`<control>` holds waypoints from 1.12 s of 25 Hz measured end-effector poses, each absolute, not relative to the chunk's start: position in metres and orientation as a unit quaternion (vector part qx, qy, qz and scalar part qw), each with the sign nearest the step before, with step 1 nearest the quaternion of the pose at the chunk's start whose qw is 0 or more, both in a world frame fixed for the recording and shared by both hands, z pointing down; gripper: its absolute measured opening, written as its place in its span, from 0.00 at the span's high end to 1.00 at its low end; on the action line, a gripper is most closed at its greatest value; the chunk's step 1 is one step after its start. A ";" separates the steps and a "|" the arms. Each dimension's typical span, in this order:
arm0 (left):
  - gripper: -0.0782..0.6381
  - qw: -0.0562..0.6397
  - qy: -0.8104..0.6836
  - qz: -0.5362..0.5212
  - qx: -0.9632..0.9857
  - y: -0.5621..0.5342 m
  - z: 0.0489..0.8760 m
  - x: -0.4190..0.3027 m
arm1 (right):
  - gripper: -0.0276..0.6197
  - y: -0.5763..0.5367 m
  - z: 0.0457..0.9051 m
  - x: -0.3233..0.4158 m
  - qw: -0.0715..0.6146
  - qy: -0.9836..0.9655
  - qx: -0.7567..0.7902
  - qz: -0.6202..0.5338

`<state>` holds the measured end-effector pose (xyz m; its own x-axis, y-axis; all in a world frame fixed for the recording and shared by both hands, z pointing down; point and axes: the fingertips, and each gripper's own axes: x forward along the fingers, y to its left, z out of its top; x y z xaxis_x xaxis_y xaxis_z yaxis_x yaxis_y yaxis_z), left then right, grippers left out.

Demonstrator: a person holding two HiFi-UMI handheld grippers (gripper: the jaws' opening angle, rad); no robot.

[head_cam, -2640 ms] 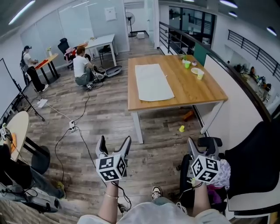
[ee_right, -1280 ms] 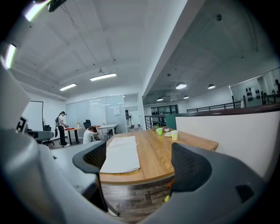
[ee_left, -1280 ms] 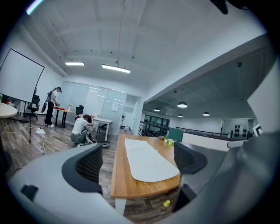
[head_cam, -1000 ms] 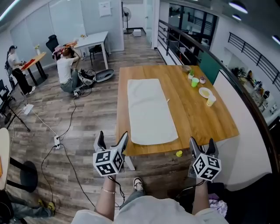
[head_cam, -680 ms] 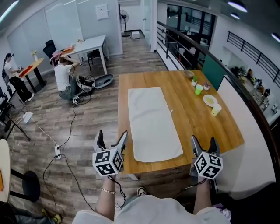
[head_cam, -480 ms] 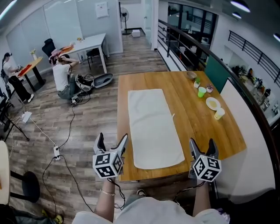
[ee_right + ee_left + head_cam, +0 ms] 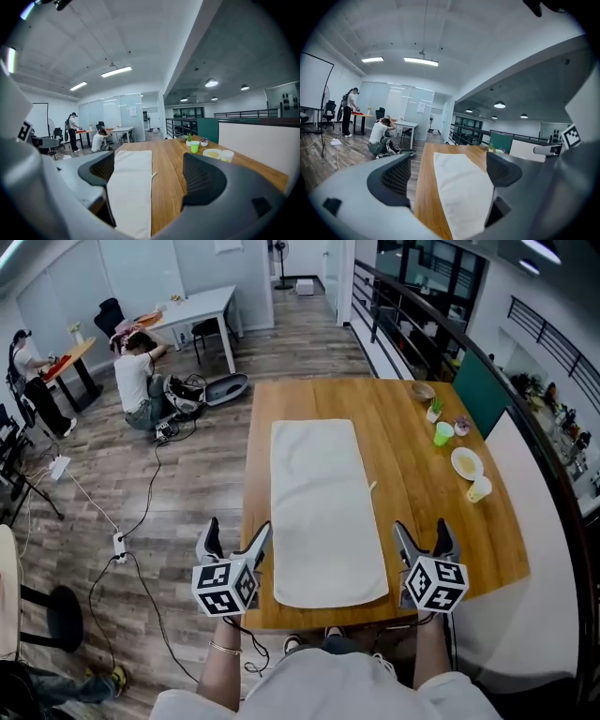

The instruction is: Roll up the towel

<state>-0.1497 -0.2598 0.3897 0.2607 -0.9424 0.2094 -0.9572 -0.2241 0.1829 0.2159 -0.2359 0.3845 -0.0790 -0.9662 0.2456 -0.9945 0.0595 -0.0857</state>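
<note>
The towel (image 7: 323,512) was laid flat on the tabletop (image 7: 424,498), its near end close to the edge. The left hand-held gripper (image 7: 236,532) and the right hand-held gripper (image 7: 422,529) were held wide open and empty, either side of that end. If the corners were pinched unevenly, a crooked roll could be made.

Head cam sits high above the near short edge of the tabletop (image 7: 422,493), looking steeply down along its length. The left gripper (image 7: 236,531) cam rides low just off the tabletop's near left corner, facing down its length; the right gripper (image 7: 422,529) cam does likewise over the near right side. All three catch the tabletop, the towel (image 7: 323,512) on it and the white desk (image 7: 199,307) past its far end.
</note>
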 end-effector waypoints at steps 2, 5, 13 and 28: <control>0.18 0.140 -0.608 0.031 0.781 -0.261 0.392 -0.148 | 0.25 -0.243 0.387 0.215 0.067 -0.735 0.664 0.120; 0.18 0.151 -0.602 0.043 0.783 -0.259 0.403 -0.145 | 0.26 -0.248 0.394 0.210 0.081 -0.749 0.645 0.131; 0.24 0.196 -0.518 0.110 0.825 -0.238 0.446 -0.120 | 0.32 -0.238 0.434 0.192 0.164 -0.786 0.581 0.136; 0.43 0.182 -0.204 0.346 0.897 -0.160 0.549 -0.066 | 0.57 -0.180 0.537 0.168 0.317 -0.845 0.383 0.196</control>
